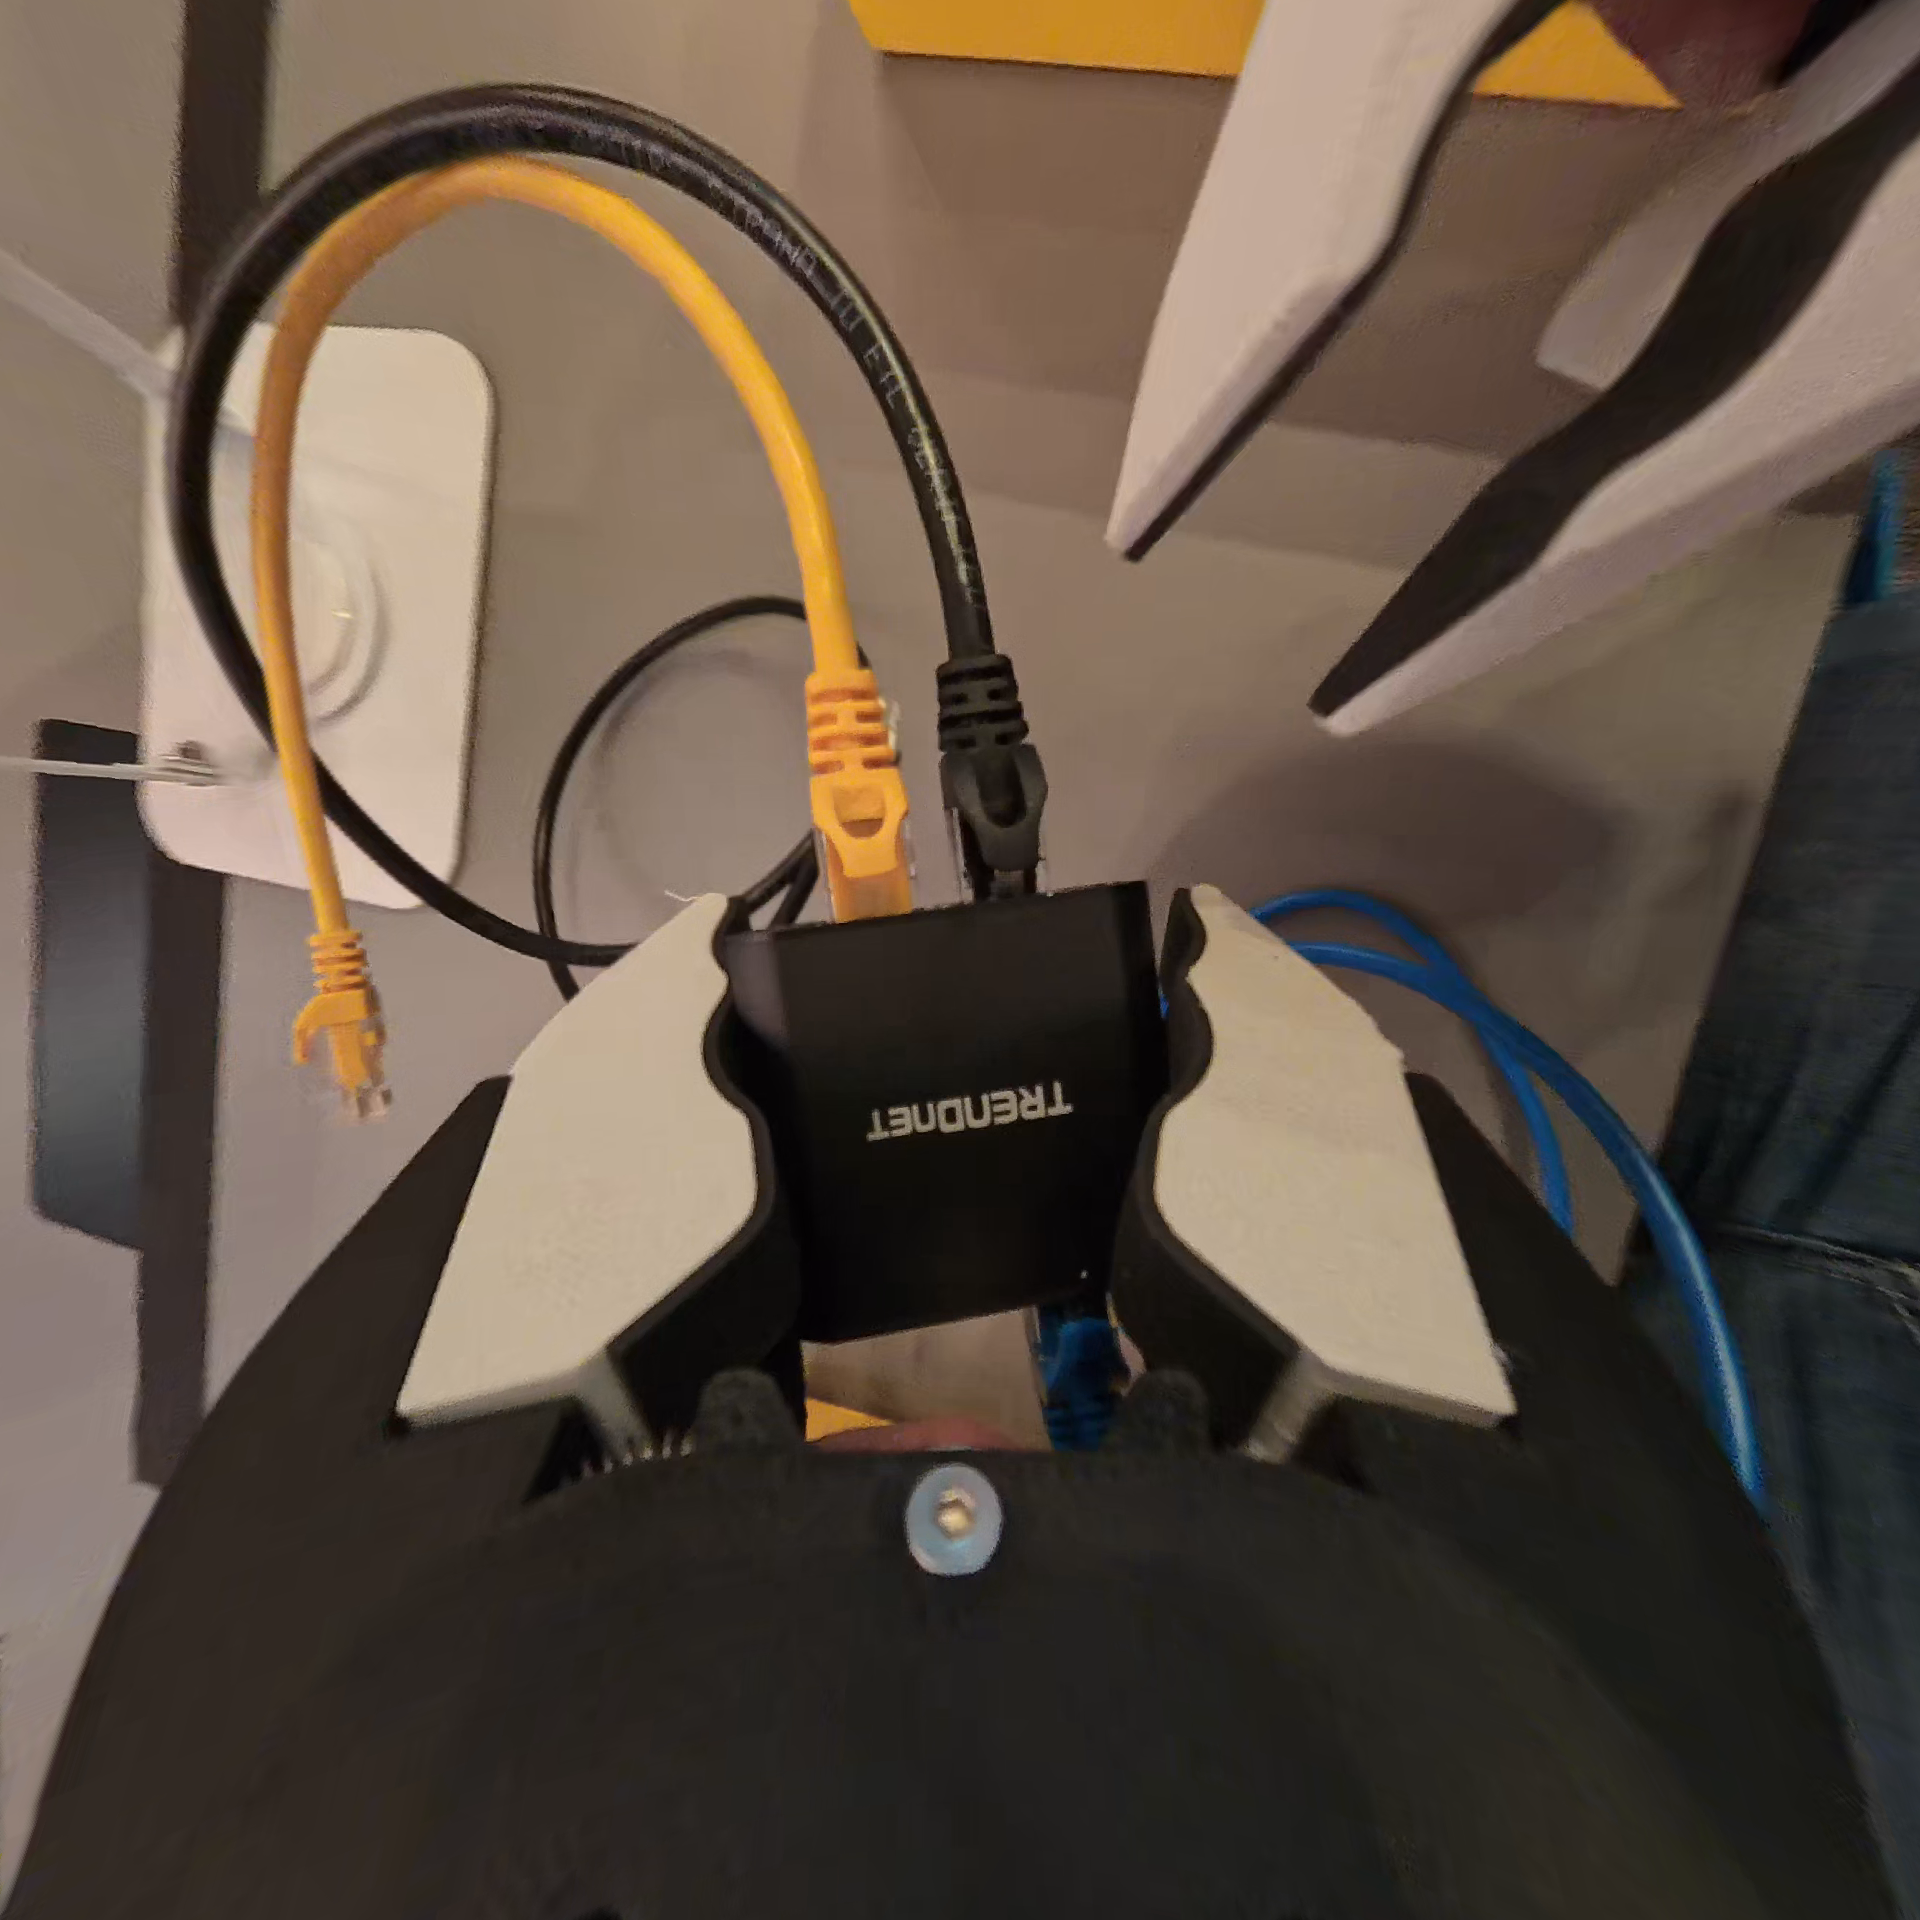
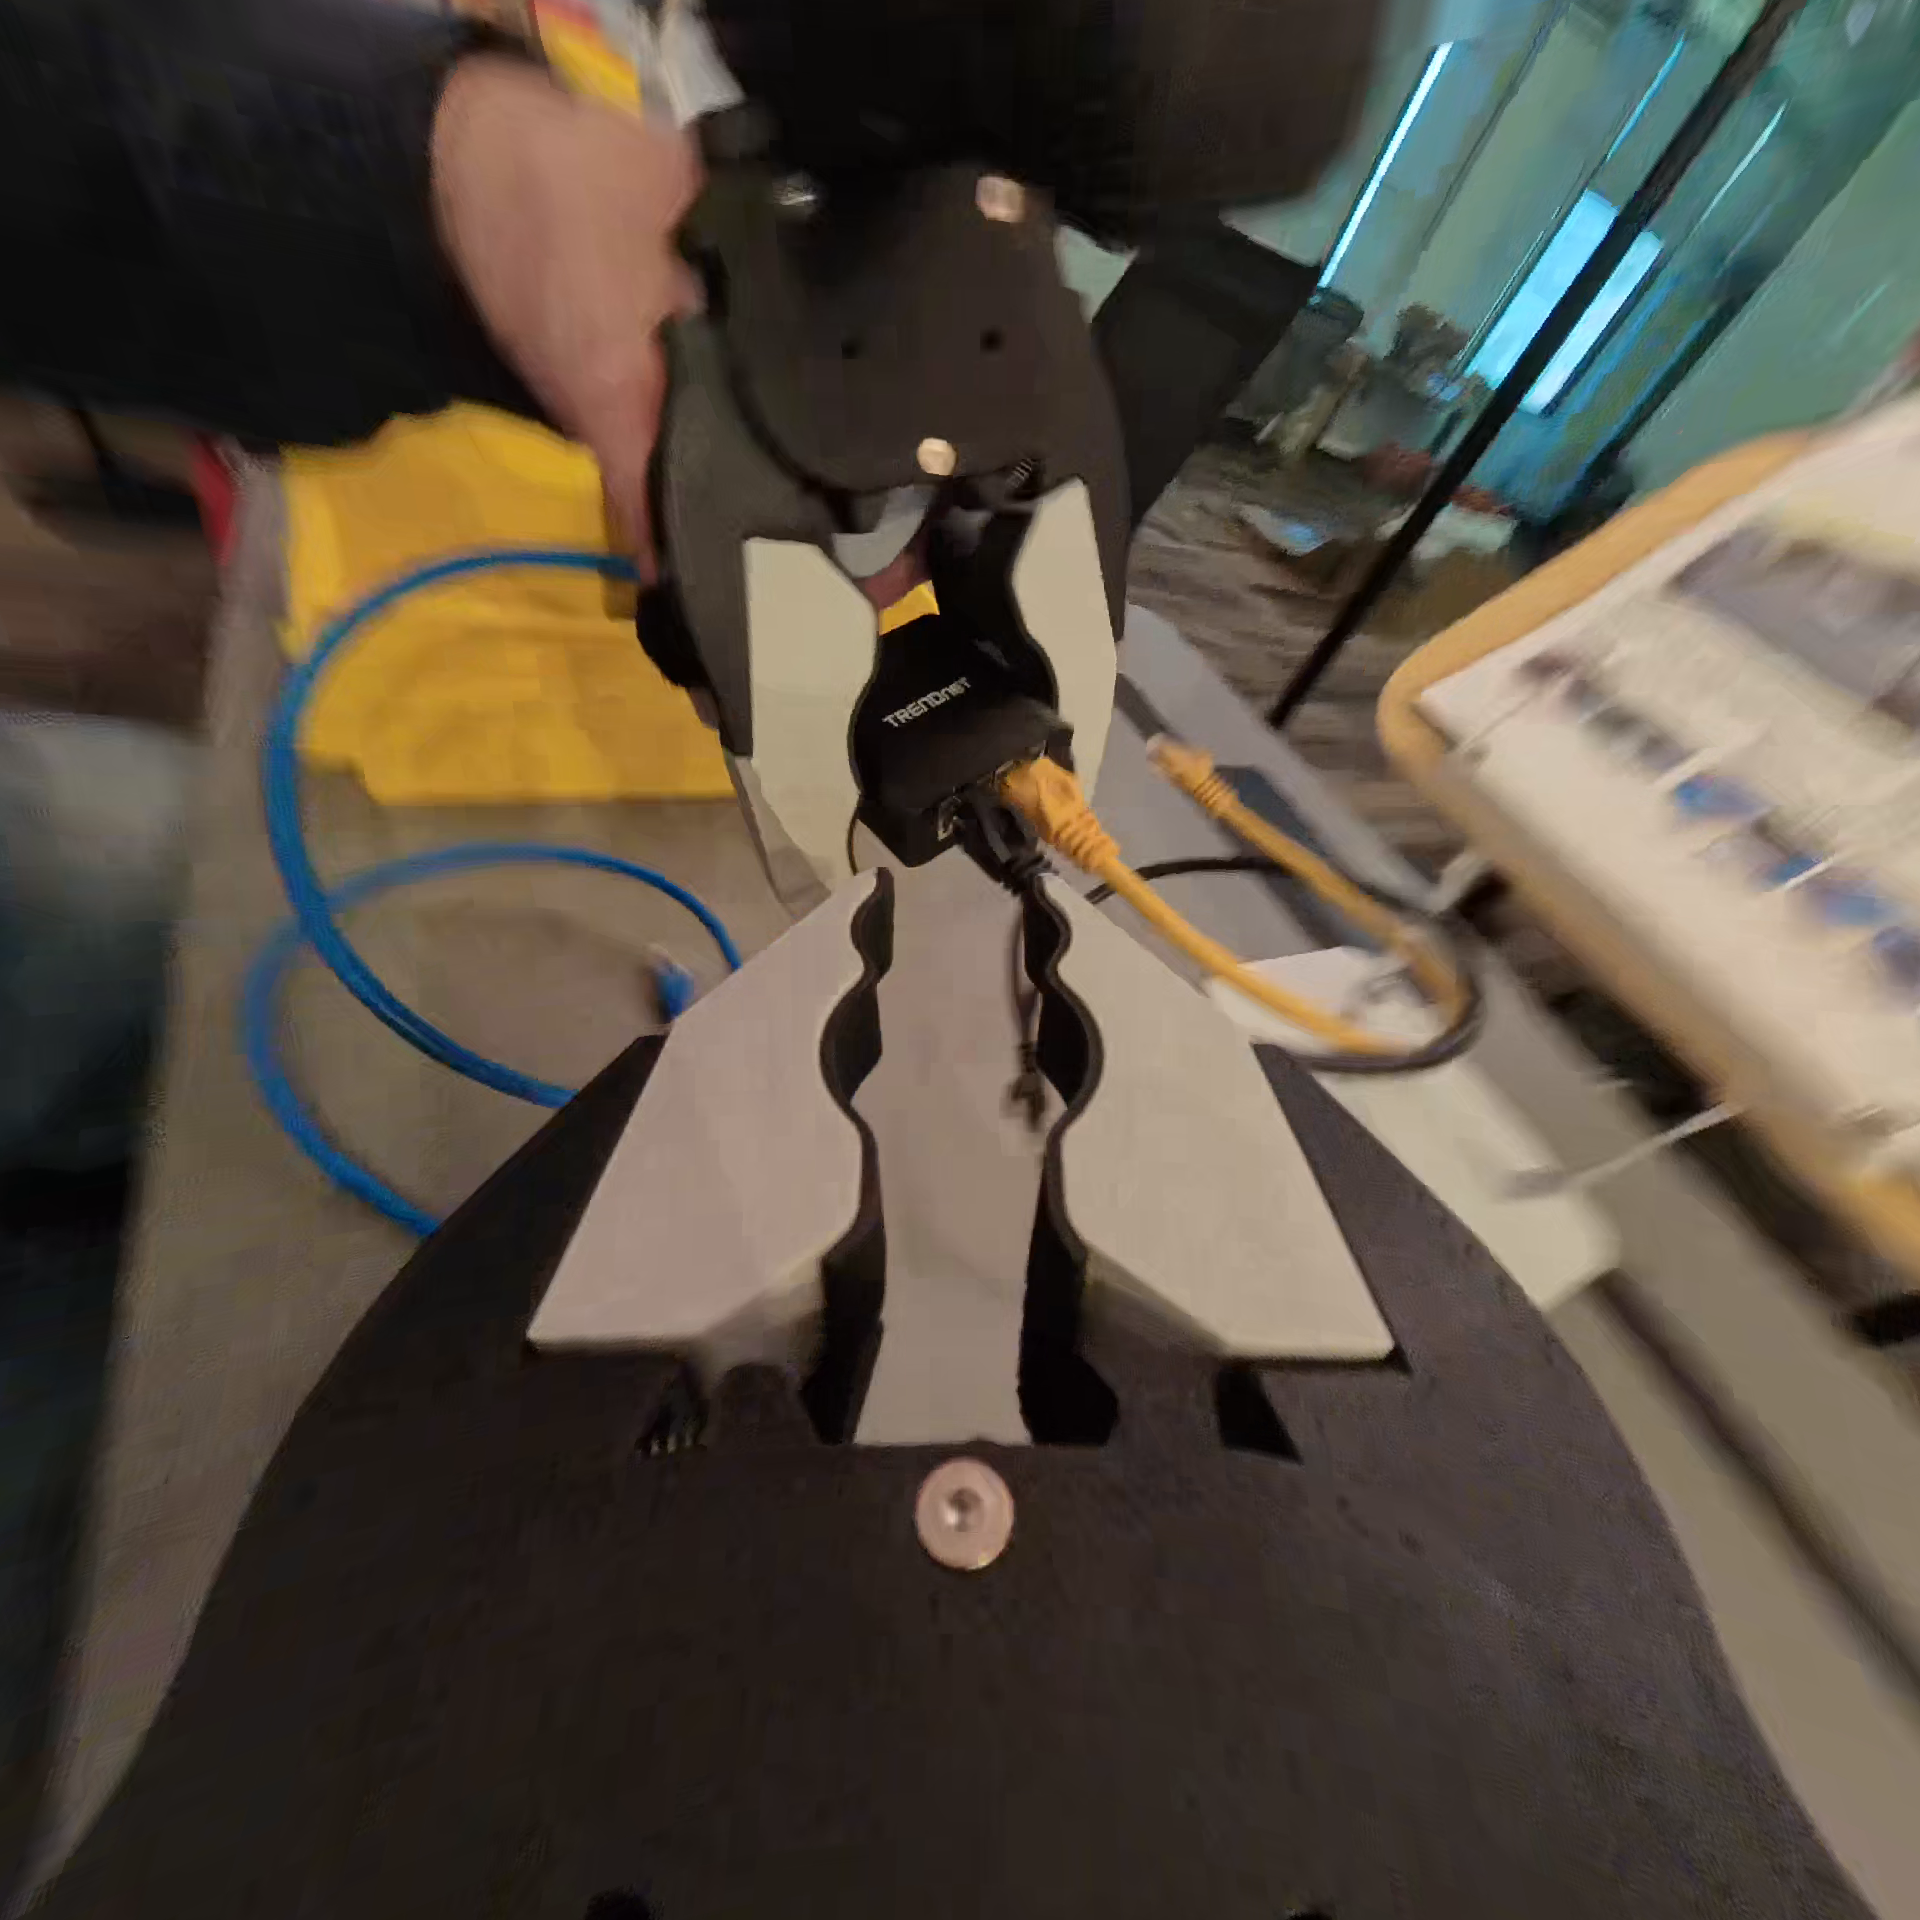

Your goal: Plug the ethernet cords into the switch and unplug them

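My left gripper point(image 1: 951, 920) is shut on the small black switch point(image 1: 945, 1122) and holds it by its sides. A yellow cord point(image 1: 857, 800) and a black cord point(image 1: 987, 769) are plugged into the switch's far face, side by side. The yellow cord loops round and its free plug point(image 1: 343, 1039) hangs loose at the left. My right gripper point(image 2: 966, 904) is open and empty, just in front of the plugged ends; it also shows in the left wrist view point(image 1: 1226, 623) at the upper right. In the right wrist view the switch point(image 2: 956, 727) sits in the left gripper point(image 2: 945, 821).
A blue cord point(image 2: 301, 831) lies coiled on the grey table, its plug point(image 2: 670, 982) loose. A white flat device point(image 1: 343, 623) lies at the left, a yellow box point(image 2: 468, 644) behind. A wood-rimmed tray point(image 2: 1662, 727) stands to the right. A person's jeans leg point(image 1: 1818, 1039) is close. Across from one pair of fingers to the other is roughly 7 cm.
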